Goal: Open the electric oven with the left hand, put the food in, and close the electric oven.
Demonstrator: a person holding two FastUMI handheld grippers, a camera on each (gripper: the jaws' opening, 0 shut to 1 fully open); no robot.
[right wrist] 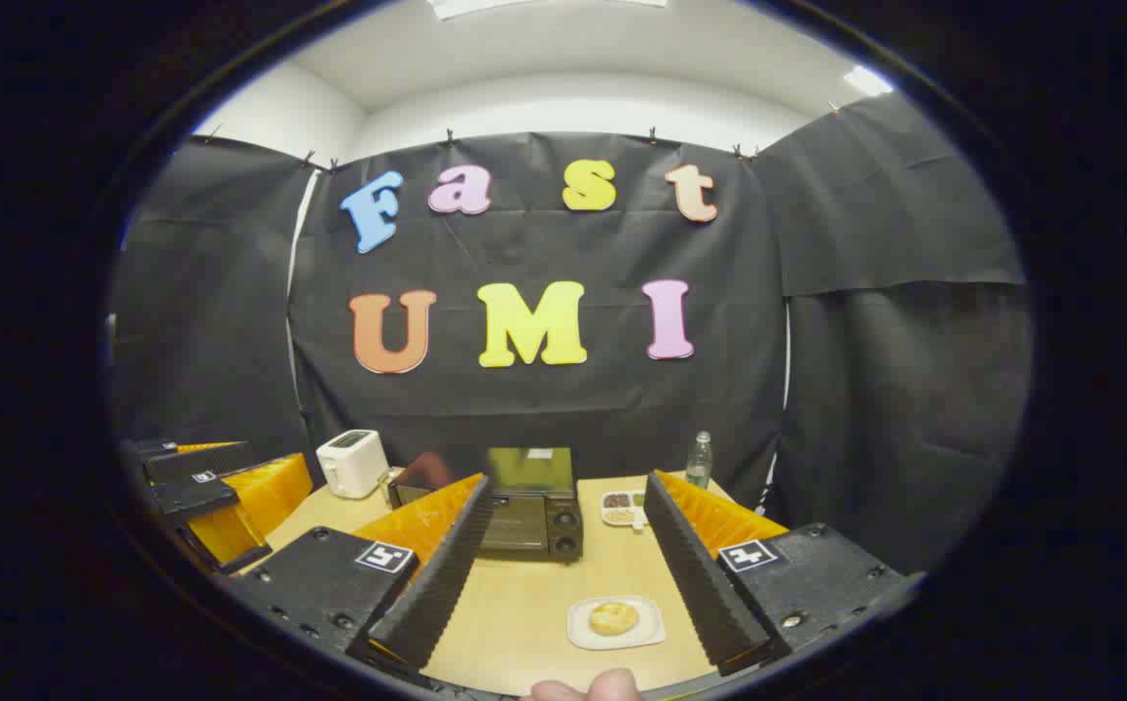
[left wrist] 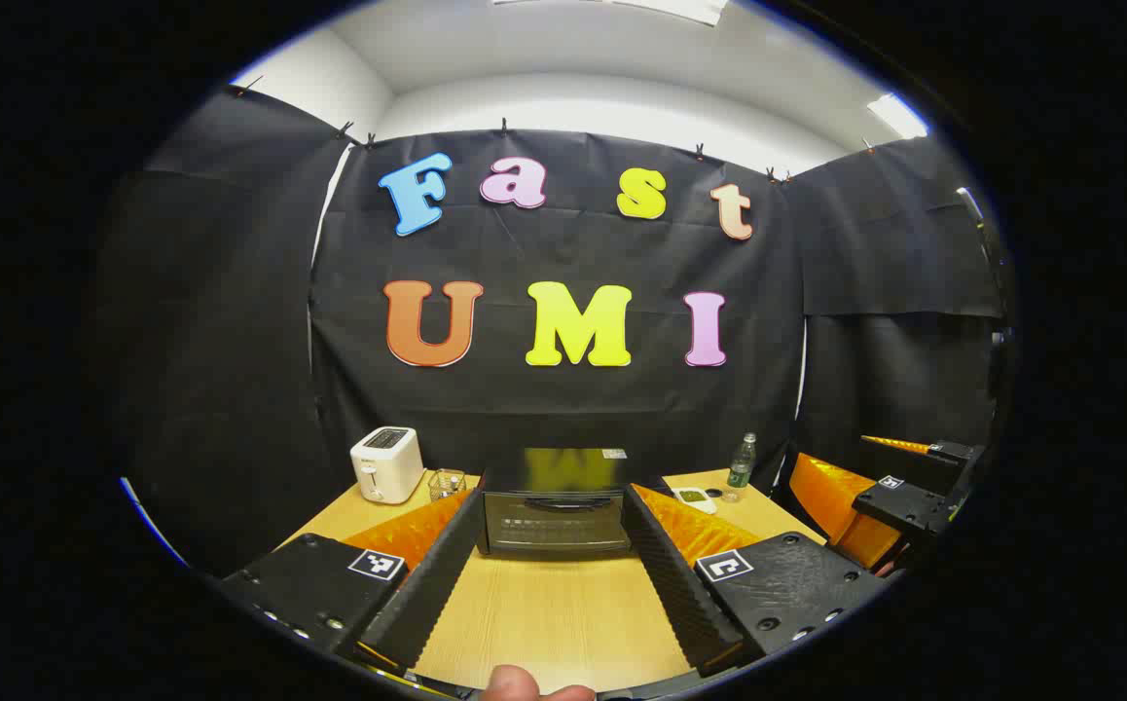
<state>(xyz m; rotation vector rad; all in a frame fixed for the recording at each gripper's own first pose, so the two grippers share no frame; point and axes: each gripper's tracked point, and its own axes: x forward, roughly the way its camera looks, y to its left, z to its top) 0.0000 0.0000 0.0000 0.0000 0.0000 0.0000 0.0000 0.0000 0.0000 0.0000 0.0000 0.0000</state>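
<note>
Fingertip of the holding hand point(left wrist: 525, 683) shows at the bottom edge of the left gripper view, just behind the left tool point(left wrist: 554, 545), whose two fingers stand wide apart with nothing between them. Straight ahead on the pale wood-grain bench point(left wrist: 554, 623), framed by those fingers, sits the small black electric oven with glass door point(left wrist: 554, 521); door shut, its horizontal bar handle near the top edge. Right tool point(right wrist: 563, 555) likewise spread wide and empty, held near the bench front; in the right gripper view the round golden bun on a white square plate point(right wrist: 614, 620) lies just ahead of it, well short of the oven. Other bench items: white two-slot toaster point(left wrist: 386, 464) at back left, clear plastic bottle point(left wrist: 741, 465) at back right, a white compartment dish point(right wrist: 622, 508) beside the oven. Judgement: task not yet begun; step in hand is the left approach to the door handle. To do it well: bring the left tool in level and centred on the handle bar, close one finger above and one below, then pull outward and down along the door's hinge arc rather than straight back, so the light oven does not slide on the bench. Keep the right tool back near the plate, clear of the door's swing.
</note>
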